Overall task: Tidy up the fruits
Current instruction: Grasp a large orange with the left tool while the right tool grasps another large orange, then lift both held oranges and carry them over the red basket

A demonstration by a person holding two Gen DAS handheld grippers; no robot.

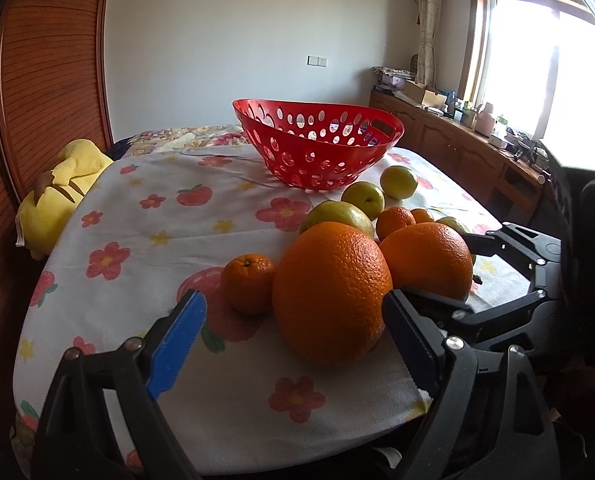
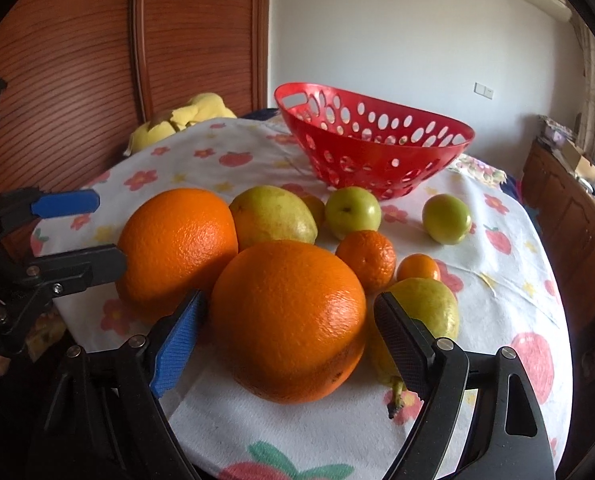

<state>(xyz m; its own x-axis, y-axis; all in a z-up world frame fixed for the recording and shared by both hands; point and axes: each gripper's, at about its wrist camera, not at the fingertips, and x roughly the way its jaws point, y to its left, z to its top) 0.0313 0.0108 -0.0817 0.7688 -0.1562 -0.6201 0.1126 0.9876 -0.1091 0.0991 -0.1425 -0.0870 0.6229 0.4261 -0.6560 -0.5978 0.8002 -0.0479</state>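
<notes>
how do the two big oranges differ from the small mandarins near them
The big oranges are much larger than the mandarins. Each big orange sits between a claw's open fingers; the mandarins lie clear of both claws. Both kinds are orange, round and rest on the floral cloth, outside the red basket.

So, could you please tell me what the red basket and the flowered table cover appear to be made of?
The red basket looks like moulded plastic: glossy, thin-walled, with punched oval holes. The flowered cover seems a soft matte fabric, perhaps towelling, since it wrinkles and drapes over the edge.
</notes>
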